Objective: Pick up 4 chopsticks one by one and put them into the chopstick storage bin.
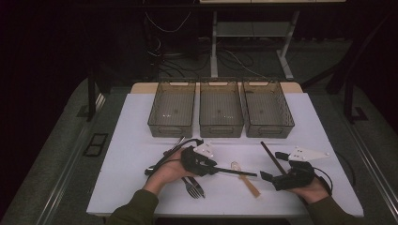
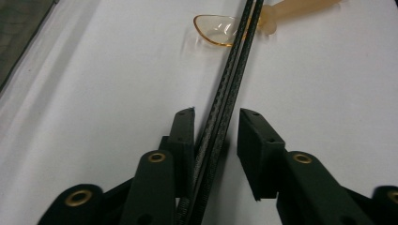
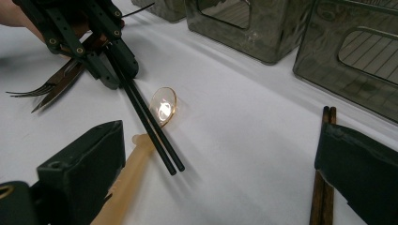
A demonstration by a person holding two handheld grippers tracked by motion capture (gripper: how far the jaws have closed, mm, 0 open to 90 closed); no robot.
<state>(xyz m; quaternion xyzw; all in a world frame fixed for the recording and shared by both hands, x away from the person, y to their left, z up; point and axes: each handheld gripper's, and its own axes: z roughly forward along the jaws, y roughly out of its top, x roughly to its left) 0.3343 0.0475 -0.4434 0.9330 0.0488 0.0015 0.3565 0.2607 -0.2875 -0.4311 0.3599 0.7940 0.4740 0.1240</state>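
A pair of black chopsticks (image 1: 234, 172) lies between the jaws of my left gripper (image 1: 213, 169), pointing right, with the tips crossing a clear amber spoon (image 1: 244, 178). In the left gripper view the chopsticks (image 2: 232, 79) rest against one pad, and a gap of white table shows before the other pad, so my left gripper (image 2: 216, 122) is open. The spoon bowl (image 2: 216, 30) lies just beyond. My right gripper (image 1: 273, 165) stands wide open with nothing in it. Its jaws (image 3: 220, 133) flank the spoon handle (image 3: 126, 183) and brown chopsticks (image 3: 327, 115).
Three smoky clear bins (image 1: 171, 127) stand in a row at the back of the white table (image 1: 141, 140). Metal forks (image 1: 193, 186) lie by the left hand near the front edge. The brown chopsticks (image 1: 272, 157) lie slantwise beside the right gripper.
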